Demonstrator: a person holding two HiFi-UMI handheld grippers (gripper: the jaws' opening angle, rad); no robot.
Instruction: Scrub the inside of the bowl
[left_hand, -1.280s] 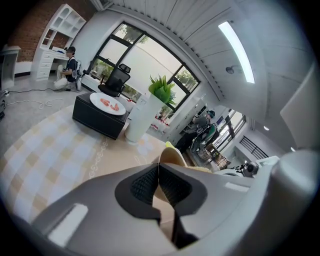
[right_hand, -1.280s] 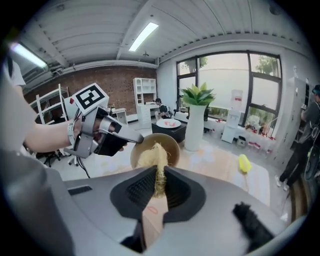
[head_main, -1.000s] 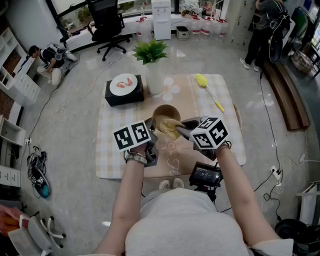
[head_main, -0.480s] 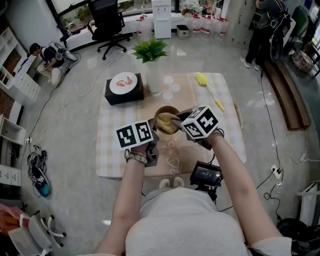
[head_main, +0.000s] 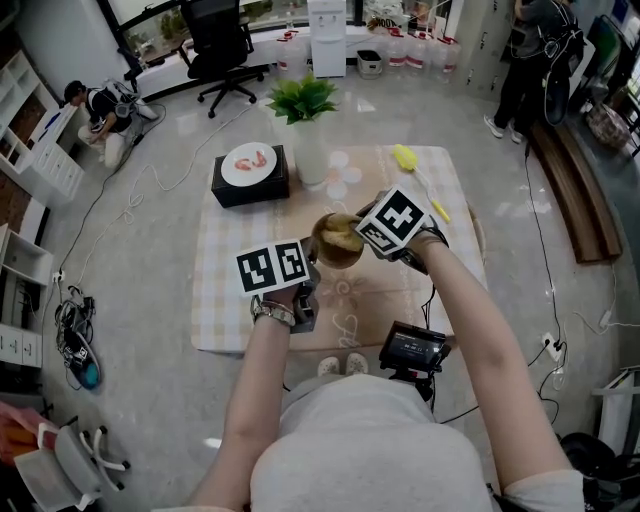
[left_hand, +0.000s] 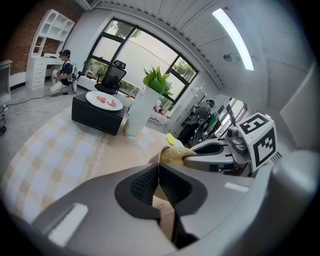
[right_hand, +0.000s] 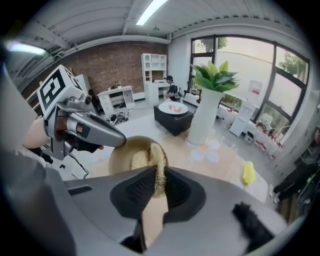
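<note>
My right hand-held gripper, pinching the yellow scrub pad, has swung from the near side of the bowl toward the white vase. From this I judge the pad is sweeping the inner wall and the scrubbing is well under way. The bowl stays on the near side of the vase, its rim between the pads of my left hand-held gripper, whose jaws are opening a little.

Tan bowl; fibrous scrubber inside
</note>
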